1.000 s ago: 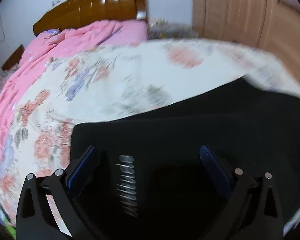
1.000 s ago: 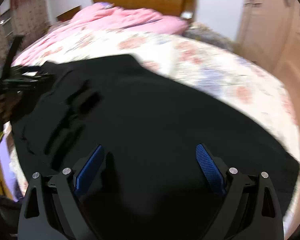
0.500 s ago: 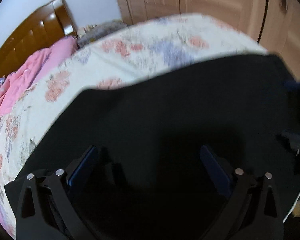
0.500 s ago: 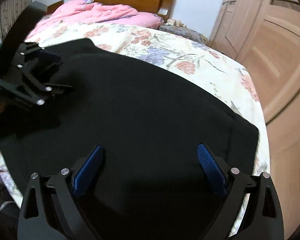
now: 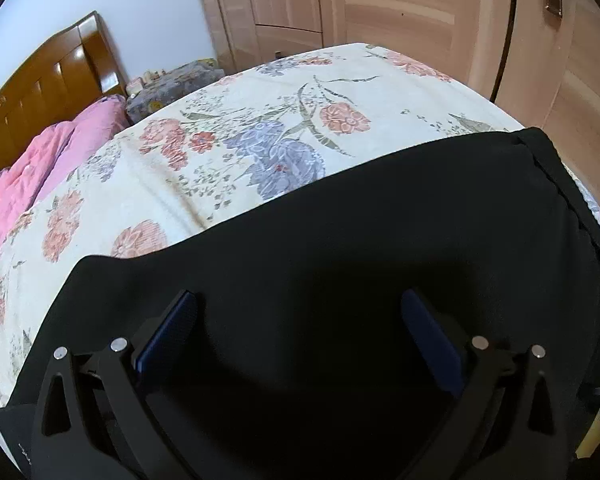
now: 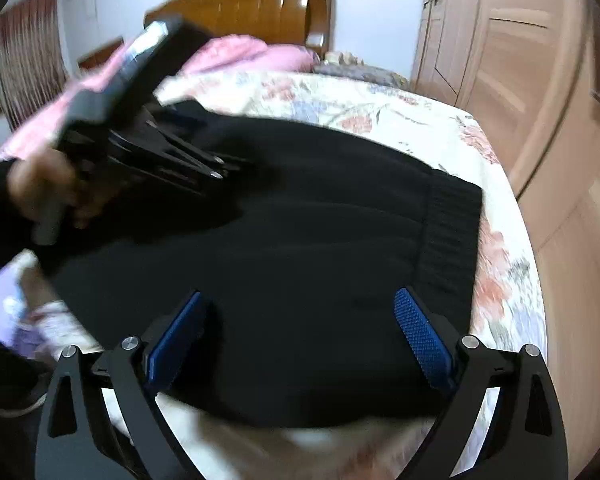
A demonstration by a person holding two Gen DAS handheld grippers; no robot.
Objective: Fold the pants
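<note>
Lying flat across the near part of the bed (image 5: 260, 92), the black pants (image 5: 360, 240) fill the lower half of both wrist views, their ribbed waistband (image 6: 450, 236) toward the wardrobe (image 5: 440, 12) side. So dark is the cloth that folds and seams are hard to make out, and its near edge is cut off by the frame in the left view. The left gripper (image 5: 298, 334) hangs over the pants with its jaws spread wide and nothing between the blue pads (image 5: 168, 332); whether the tips touch the cloth cannot be told. The right gripper (image 6: 300, 330) is likewise wide apart and empty above the pants, near their lower edge. In the right view the left tool shows again, blurred, with the left hand (image 6: 46, 188) on its handle, and its fingertips are lost against the black fabric. A pink quilt (image 5: 36, 176) and the headboard (image 6: 260, 8) sit at the far end.
</note>
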